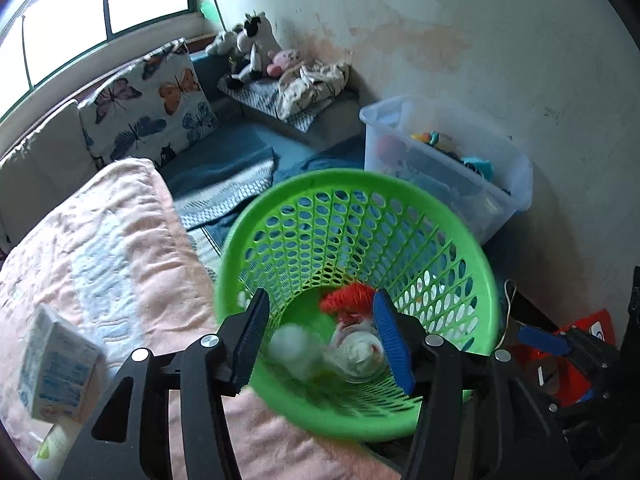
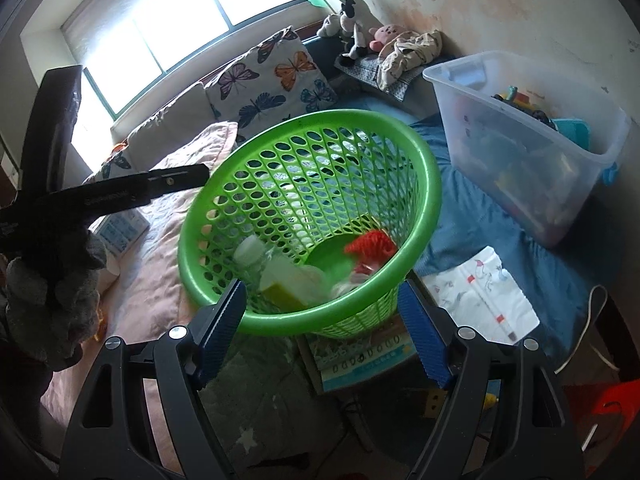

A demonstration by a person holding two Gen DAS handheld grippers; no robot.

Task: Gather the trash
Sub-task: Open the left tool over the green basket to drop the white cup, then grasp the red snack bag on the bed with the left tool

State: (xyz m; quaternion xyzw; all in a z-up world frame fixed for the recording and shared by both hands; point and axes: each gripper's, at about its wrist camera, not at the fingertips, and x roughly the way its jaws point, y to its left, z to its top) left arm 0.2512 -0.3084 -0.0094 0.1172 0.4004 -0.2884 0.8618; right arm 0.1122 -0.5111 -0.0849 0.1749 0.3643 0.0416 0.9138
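A green perforated basket (image 1: pixel 360 216) (image 2: pixel 320 160) stands tilted at the bed's edge. Inside lie a red yarn bundle (image 1: pixel 348 296) (image 2: pixel 370 246), a clear plastic cup (image 1: pixel 360 356) and a white-capped bottle (image 2: pixel 256 256) that shows blurred in the left wrist view. My left gripper (image 1: pixel 320 320) hangs open over the basket's mouth with nothing pressed between its pads. My right gripper (image 2: pixel 320 292) is open at the basket's near rim and holds nothing. A small blue-and-white carton (image 1: pixel 56 360) (image 2: pixel 120 228) lies on the pink blanket (image 1: pixel 120 248).
A clear storage bin (image 1: pixel 460 168) (image 2: pixel 520 140) of toys sits to the right by the wall. A white printed packet (image 2: pixel 480 292) lies on the blue bedding. A picture book (image 2: pixel 360 356) lies under the basket. A gloved hand (image 2: pixel 48 300) is at the left. Something red (image 1: pixel 580 360) lies at floor level.
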